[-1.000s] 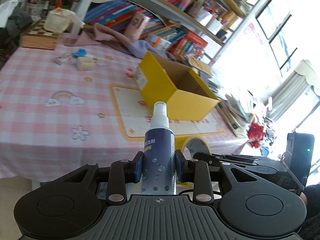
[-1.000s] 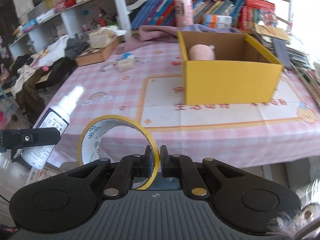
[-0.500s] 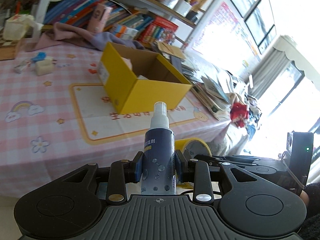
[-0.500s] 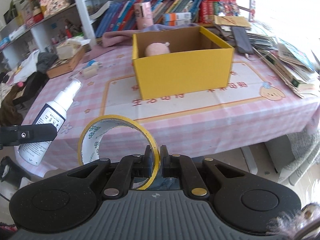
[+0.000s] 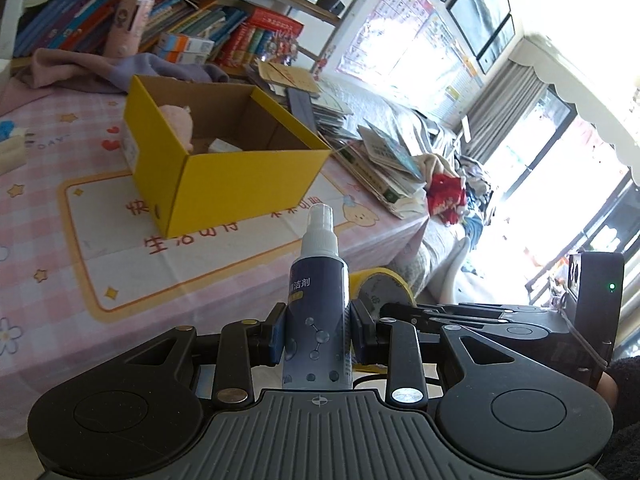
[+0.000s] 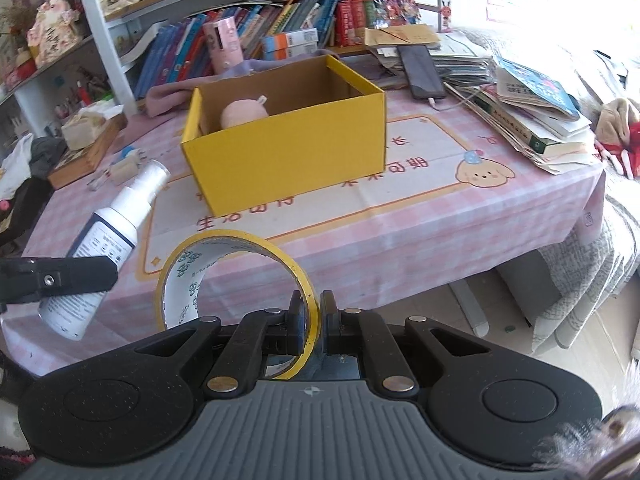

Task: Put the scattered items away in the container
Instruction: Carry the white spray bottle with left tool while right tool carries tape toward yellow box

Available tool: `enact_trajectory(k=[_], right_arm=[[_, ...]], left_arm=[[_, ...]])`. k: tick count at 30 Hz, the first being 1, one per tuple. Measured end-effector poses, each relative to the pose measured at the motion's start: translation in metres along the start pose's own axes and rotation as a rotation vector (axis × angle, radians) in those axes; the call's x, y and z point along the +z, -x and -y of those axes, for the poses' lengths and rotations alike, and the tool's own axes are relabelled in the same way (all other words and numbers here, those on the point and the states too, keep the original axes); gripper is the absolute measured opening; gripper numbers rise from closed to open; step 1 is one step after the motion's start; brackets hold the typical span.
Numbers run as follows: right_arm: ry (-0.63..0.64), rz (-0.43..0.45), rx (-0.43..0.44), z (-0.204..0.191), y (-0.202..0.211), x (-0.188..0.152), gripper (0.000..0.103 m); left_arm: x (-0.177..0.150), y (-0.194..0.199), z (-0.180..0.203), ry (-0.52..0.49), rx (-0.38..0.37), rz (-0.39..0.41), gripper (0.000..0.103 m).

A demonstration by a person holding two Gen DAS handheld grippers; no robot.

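Note:
My left gripper (image 5: 318, 334) is shut on a dark blue spray bottle (image 5: 318, 308) with a white nozzle, held upright off the table's near edge. The right wrist view shows that bottle (image 6: 106, 240) tilted at the left. My right gripper (image 6: 310, 322) is shut on the rim of a yellow tape roll (image 6: 236, 276), which also peeks out behind the bottle as the tape roll (image 5: 380, 284). The open yellow cardboard box (image 6: 288, 152) stands on the pink checked tablecloth ahead of both grippers, a pink round item (image 6: 244, 114) inside. The same box (image 5: 224, 168) holds a small white item too.
A stack of books and papers (image 6: 532, 108) with a phone (image 6: 420, 72) lies right of the box. Small items (image 6: 124, 164) and a wooden box (image 6: 86, 152) lie at the left. A purple cloth (image 6: 180, 92) and bookshelves are behind. Floor shows below the table's edge.
Both views have swung across the table: the yellow box has shifted left in the left wrist view and stands closer and more turned in the right. Both grips are unchanged.

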State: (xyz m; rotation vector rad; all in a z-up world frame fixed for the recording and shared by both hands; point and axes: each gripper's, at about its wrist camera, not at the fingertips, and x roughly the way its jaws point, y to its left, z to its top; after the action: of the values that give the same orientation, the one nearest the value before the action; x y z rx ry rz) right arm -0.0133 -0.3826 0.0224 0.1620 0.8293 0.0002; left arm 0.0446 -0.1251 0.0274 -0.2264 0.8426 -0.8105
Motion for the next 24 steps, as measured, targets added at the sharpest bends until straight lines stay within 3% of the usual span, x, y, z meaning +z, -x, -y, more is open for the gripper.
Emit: enact_trajectory(k=[17,24], right_arm=[[0.047,-0.007,0.017,0.019,-0.036,0.041,0.007],[0.033,0.036,0.047,0.039,-0.056,0.085,0.007]], left_arm=[[0.043,-0.041,-0.005,0.010,-0.024,0.045,0.031],[0.081,-0.057,-0.013,0.023,-0.001,0.105,0.031]])
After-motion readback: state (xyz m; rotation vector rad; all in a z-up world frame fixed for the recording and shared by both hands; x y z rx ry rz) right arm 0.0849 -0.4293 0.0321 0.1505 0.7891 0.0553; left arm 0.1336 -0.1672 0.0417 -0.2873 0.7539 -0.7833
